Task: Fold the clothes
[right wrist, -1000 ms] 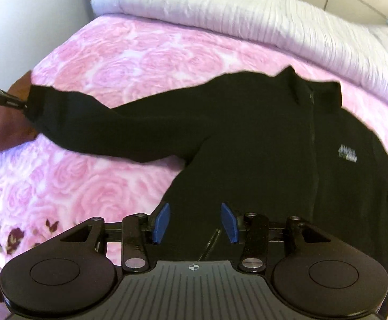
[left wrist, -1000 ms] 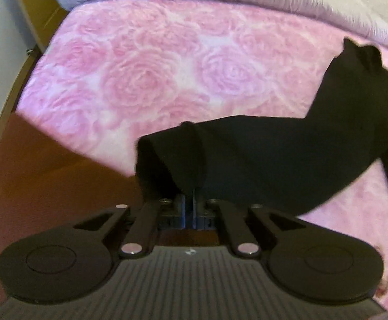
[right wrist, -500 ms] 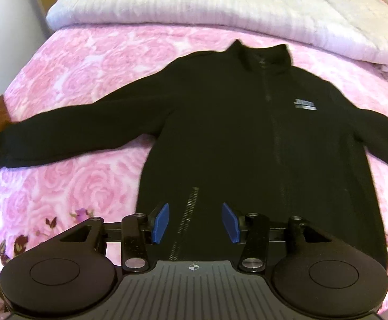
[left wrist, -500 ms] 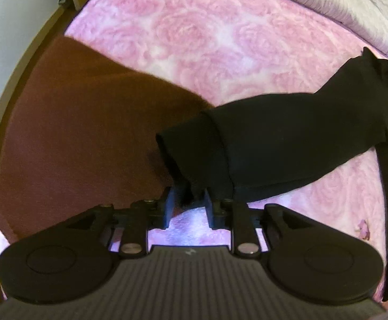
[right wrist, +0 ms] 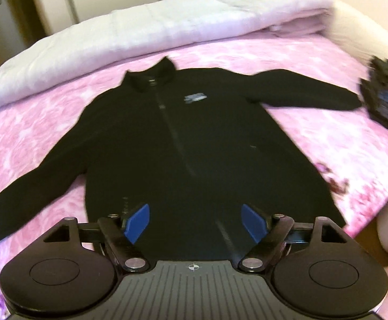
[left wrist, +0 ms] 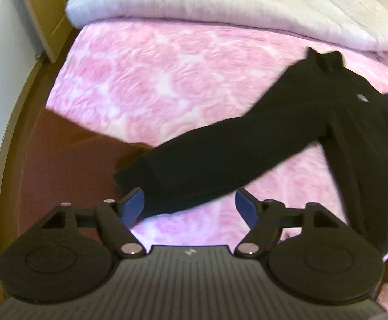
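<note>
A black zip jacket (right wrist: 183,138) lies spread on the pink rose-print bedspread (right wrist: 314,138), white duvet (right wrist: 146,32) at twelve o'clock, while the left gripper (left wrist: 188,202) and right gripper (right wrist: 196,220) hover empty, jaws opening wide.

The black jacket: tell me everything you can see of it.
The black jacket lies face up, spread flat on the pink rose-patterned bedspread, collar toward the folded white quilt. It looks like soft fleece, with a stand-up collar, a front zip and a small pale chest logo. Both sleeves stretch outward; one cuff reaches a brown cloth. Neither gripper touches it.
</note>
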Motion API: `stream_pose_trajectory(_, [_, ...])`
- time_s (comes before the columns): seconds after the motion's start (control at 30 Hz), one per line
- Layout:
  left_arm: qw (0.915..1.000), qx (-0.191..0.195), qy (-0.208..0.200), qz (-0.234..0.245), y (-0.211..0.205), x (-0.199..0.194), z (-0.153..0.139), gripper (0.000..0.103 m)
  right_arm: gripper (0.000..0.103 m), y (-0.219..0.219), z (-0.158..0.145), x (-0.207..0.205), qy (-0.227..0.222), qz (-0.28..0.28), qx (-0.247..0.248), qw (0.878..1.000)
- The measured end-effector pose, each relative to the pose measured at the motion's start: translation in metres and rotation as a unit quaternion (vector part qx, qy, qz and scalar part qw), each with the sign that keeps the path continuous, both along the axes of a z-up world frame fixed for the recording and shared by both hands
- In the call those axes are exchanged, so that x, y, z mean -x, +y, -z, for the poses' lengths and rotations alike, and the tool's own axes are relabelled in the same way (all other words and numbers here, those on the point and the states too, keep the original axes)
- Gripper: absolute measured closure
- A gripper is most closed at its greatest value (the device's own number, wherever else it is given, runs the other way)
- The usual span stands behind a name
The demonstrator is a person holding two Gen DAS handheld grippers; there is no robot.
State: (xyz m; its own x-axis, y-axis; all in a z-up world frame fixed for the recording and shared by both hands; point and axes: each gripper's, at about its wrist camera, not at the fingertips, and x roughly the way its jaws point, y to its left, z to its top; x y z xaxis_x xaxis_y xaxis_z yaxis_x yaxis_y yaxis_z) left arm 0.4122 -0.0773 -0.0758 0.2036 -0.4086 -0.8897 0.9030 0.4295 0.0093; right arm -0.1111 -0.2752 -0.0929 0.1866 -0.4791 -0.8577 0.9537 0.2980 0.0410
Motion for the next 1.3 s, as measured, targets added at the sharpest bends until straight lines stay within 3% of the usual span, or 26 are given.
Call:
stream_pose_trajectory(0.13, [0.9979, -0.002, -0.044, 0.048, -0.005, 0.048, -0.029, 0.024, 0.022, 0.011, -0.021, 0.031, 0.000, 0.020, -0.006, 1.000])
stream_pose_trajectory(0.3, [0.9891, 0.009, -0.108, 0.099, -0.002, 0.098, -0.062, 0.021, 0.021, 0.040, -0.043, 0.065, -0.014, 0.024, 0.011, 1.000])
stream_pose_trajectory(0.47, [0.9868, 0.024, -0.106, 0.120, 0.002, 0.120, -0.084, 0.021, 0.021, 0.072, -0.054, 0.078, 0.002, 0.008, 0.014, 1.000])
stream_pose_trajectory(0.63, [0.9839, 0.034, -0.093, 0.149, -0.003, 0.126, -0.092, 0.021, 0.021, 0.113, -0.074, 0.082, 0.023, 0.030, 0.036, 0.999])
stream_pose_trajectory(0.9, [0.9712, 0.037, -0.067, 0.226, 0.017, 0.104, -0.098, 0.021, 0.021, 0.174, -0.080, 0.045, 0.028, 0.071, 0.052, 0.996])
stream_pose_trajectory(0.97, [0.9697, 0.045, -0.063, 0.232, 0.030, 0.086, -0.101, 0.016, 0.021, 0.192, -0.083, 0.031, 0.023, 0.086, 0.056, 0.994])
stream_pose_trajectory(1.2, [0.9727, 0.056, -0.056, 0.218, 0.082, 0.017, -0.103, 0.002, 0.021, 0.248, -0.083, -0.043, 0.022, 0.078, 0.063, 0.995])
stream_pose_trajectory(1.3, [0.9757, 0.055, -0.061, 0.203, 0.104, -0.009, -0.101, 0.002, 0.021, 0.264, -0.080, -0.070, 0.025, 0.066, 0.063, 0.996])
